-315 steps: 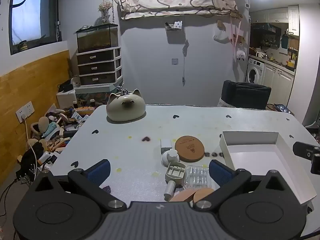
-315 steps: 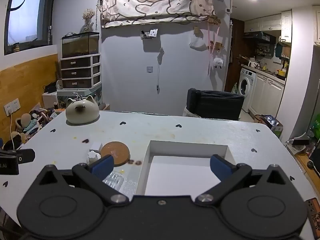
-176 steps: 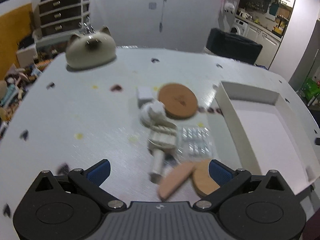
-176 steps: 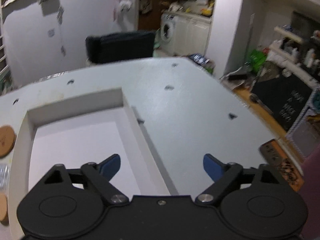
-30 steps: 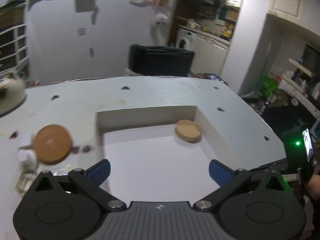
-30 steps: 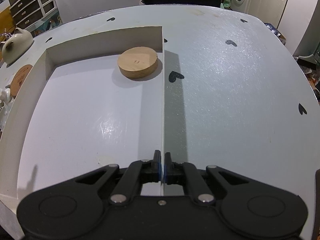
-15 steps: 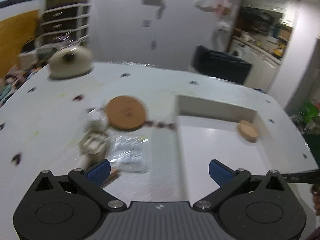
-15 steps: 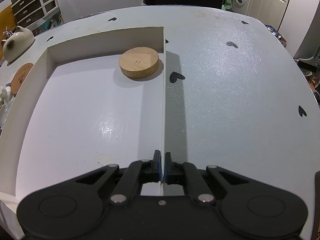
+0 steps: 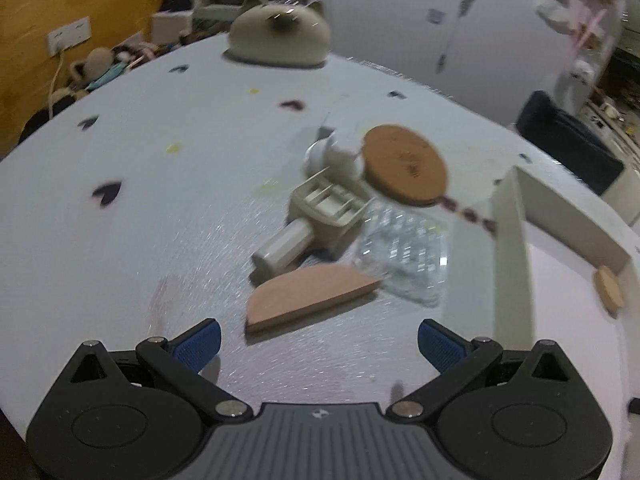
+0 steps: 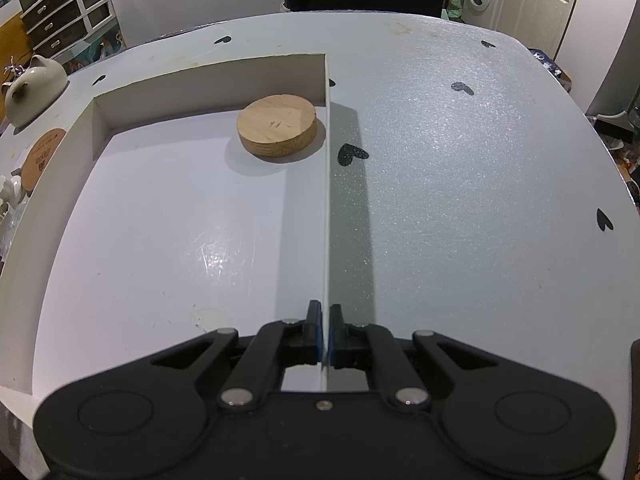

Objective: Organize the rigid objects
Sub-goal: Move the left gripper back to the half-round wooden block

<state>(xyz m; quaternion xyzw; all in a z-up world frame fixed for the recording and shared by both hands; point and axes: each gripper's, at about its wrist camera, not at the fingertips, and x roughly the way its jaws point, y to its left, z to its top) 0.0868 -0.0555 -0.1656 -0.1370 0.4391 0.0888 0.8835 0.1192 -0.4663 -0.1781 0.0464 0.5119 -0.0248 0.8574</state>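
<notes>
My left view is dim and smeared with motion blur, its edges bowed by the fisheye. My right view is sharp; overhead light glares off the counter, and the tray wall casts a dark shadow rightward.

Table: matt grey-white covering, finely grained, glinting under the light. Tray: smooth white board, faintly glossy floor, thin matt walls. Round disc in tray: pale unfinished wood, grain showing on its side. Half-round block: matt pinkish-brown wood. Flat round coaster: matt, cork-like brown. Clear packet: glossy transparent plastic. Beige tool: smooth matt plastic. Cat-shaped pot: smooth, cream, ceramic-looking.
</notes>
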